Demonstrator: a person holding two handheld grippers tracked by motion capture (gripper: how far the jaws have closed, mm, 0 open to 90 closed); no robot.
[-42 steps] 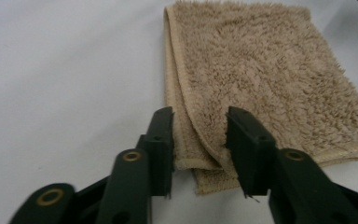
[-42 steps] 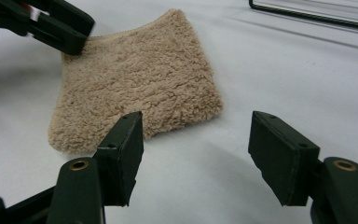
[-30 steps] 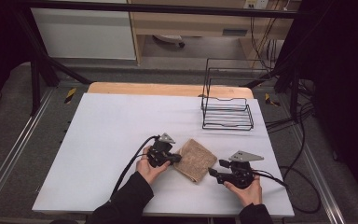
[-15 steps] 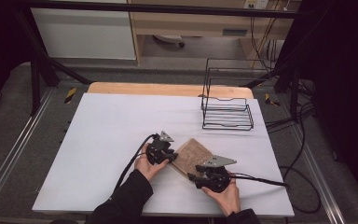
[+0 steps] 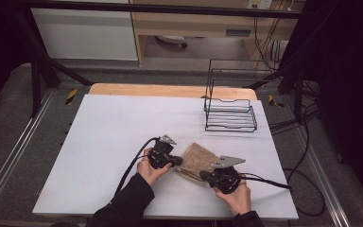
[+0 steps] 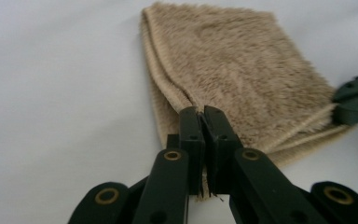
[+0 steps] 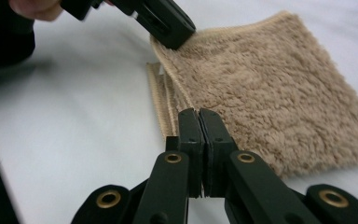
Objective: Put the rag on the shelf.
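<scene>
The counter (image 5: 123, 142) lies bare left of and beyond the towel (image 5: 199, 158). A wire rack (image 5: 230, 113) stands at the far right, well apart from both tools.

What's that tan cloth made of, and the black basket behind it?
The folded tan cloth looks like terry or plush fabric: fuzzy pile, ribbed stitched hem. The black rack seems to be thin metal wire, probably coated: slim dark rods, open gaps.

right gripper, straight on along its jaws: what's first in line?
The towel: the right gripper is already shut on its near edge, so it would plough into the pile. Beyond that, probably the left gripper at the far corner.
</scene>
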